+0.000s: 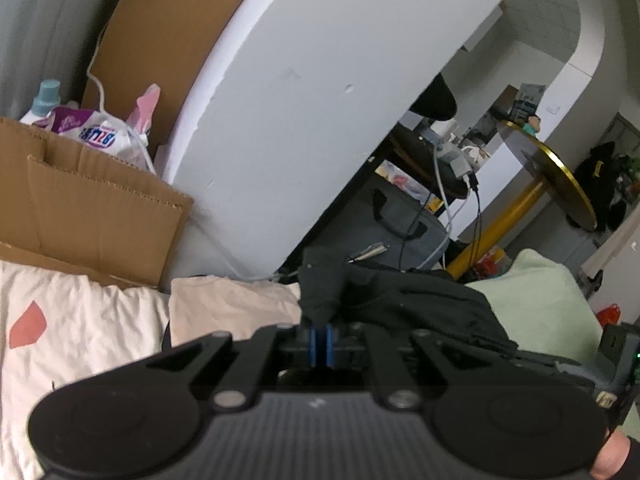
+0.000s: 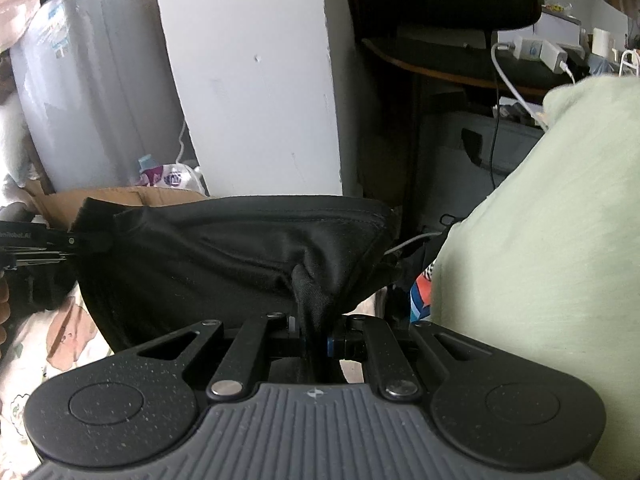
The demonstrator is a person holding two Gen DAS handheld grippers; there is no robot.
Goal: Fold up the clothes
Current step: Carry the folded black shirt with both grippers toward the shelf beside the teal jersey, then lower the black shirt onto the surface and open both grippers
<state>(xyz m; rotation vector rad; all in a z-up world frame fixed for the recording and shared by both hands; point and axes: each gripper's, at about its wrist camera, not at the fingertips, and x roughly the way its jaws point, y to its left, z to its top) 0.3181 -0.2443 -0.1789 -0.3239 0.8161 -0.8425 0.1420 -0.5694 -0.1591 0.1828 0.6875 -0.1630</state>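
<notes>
- Black garment point(image 2: 224, 256) hangs stretched between both claws, lifted above the patterned bedsheet point(image 1: 80, 320).
- Right gripper point(image 2: 316, 340) is pinched on a bunched fold of its near edge.
- Left gripper point(image 1: 320, 340) has its blue pads point(image 1: 329, 344) pressed together on a corner of the cloth.
- Pale green fabric point(image 2: 540, 240) lies just right.
- Farther off stand a cardboard box point(image 1: 100, 208) and a white pillar point(image 2: 256, 80).
</notes>
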